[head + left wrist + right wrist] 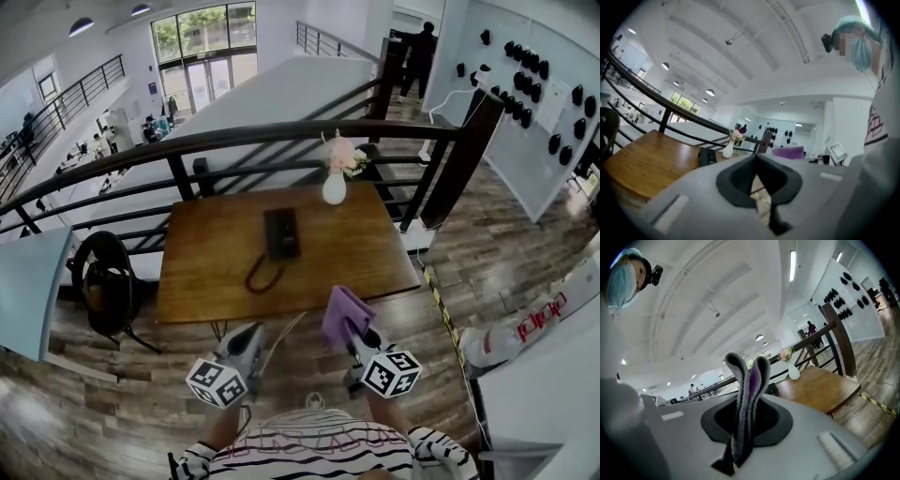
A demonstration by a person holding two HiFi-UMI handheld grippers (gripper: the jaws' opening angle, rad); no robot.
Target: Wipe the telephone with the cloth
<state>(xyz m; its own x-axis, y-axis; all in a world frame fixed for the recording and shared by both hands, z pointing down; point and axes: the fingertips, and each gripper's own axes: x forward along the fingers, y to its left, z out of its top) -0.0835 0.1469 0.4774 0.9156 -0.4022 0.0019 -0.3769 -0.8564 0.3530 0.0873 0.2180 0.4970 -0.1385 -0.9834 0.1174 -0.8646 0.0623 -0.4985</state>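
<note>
The telephone (281, 233) lies flat near the middle of the table (202, 286), just above the centre of the head view. Its dark cord (261, 277) loops down toward the near edge. Nothing touches it, so I judge the wiping has not begun.

The cloth (343, 312) is purple and sits below and right of the telephone in the frame, off the near edge of the table and well apart from the set. My right tongs (354, 330) are clenched on it. In the right gripper view the cloth (749, 394) is folded double, pinched low between the jaws, and stands up past them as a loose flap. Held this way, a free length sticks out ahead of the tongs, so I can lay soft fabric on the telephone rather than hard jaw.

My left tongs (248, 339) hang at the lower middle of the head view, beside the right ones and short of the table. In the left gripper view the jaws meet at their tips with nothing between them. I take that hand to be spare, perhaps to steady the set.

A white vase (334, 187) of flowers stands at the far edge, near the dark railing (234, 141). A long sweep could knock it.
</note>
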